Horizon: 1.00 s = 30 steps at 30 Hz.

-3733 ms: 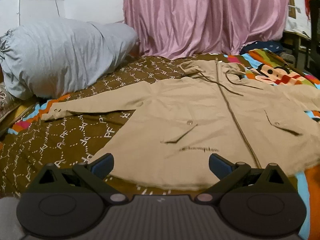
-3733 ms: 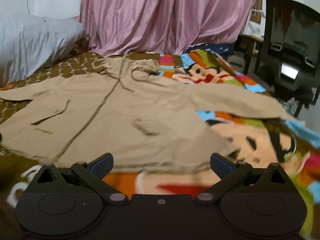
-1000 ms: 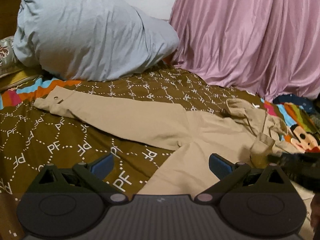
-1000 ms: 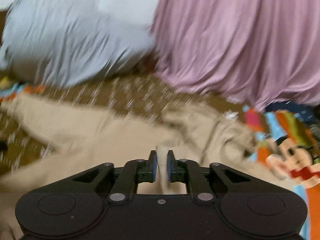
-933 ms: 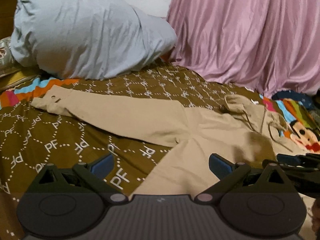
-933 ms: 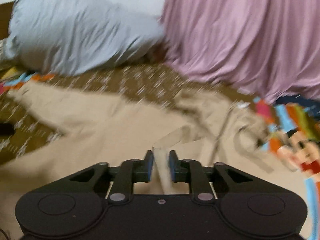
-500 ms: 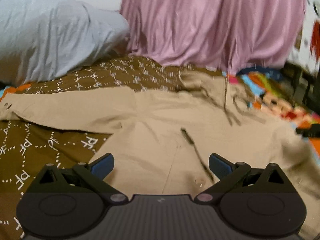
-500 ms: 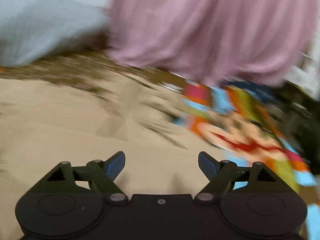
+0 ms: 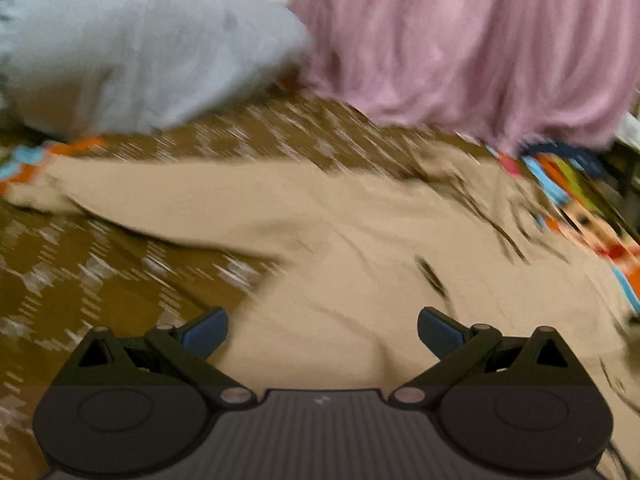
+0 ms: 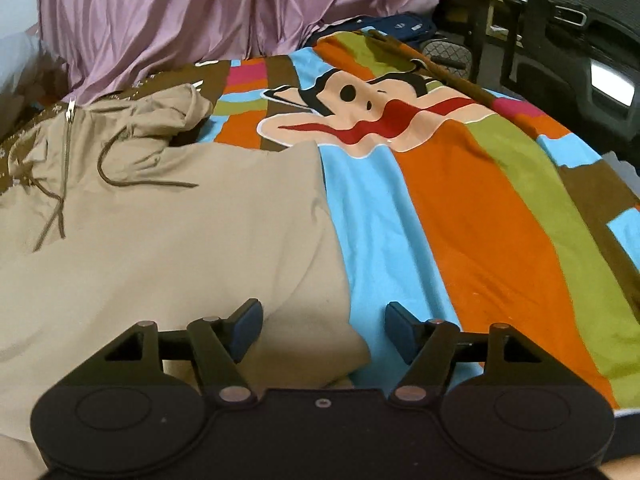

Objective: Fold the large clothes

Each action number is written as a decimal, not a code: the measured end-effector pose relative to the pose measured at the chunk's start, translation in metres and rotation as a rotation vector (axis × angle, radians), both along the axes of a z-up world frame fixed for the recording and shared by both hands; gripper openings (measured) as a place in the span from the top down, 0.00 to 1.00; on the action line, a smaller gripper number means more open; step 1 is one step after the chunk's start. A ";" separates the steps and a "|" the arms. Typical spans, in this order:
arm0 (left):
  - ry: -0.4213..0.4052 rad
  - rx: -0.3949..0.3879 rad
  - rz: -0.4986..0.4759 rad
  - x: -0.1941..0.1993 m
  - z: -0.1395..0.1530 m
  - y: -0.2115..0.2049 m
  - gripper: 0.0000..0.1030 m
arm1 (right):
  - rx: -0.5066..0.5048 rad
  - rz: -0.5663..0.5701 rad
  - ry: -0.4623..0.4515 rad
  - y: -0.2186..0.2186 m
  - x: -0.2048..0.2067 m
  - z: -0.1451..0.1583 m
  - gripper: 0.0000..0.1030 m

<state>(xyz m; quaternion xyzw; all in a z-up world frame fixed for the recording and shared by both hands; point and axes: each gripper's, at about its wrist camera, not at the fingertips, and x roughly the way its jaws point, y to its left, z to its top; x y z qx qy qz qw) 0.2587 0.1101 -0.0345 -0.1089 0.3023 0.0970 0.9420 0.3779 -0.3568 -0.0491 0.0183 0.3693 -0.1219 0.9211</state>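
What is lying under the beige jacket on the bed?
The beige jacket lies on a bedspread: brown patterned cloth at its left, bright cartoon stripes at its right. Whatever is directly beneath the jacket is covered.

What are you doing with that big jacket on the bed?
Someone is folding a tan hooded jacket spread on a bed with a colorful cartoon blanket. They hold a two-finger tool in each hand. The right tool is open, over the jacket's folded right edge. The left tool is open too, above the jacket body, and the left sleeve is stretched out flat. Neither tool grips anything.
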 end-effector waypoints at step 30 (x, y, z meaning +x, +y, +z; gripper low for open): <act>-0.017 -0.310 0.684 0.049 -0.005 0.368 0.97 | 0.096 0.417 -0.101 0.144 -0.133 0.040 0.01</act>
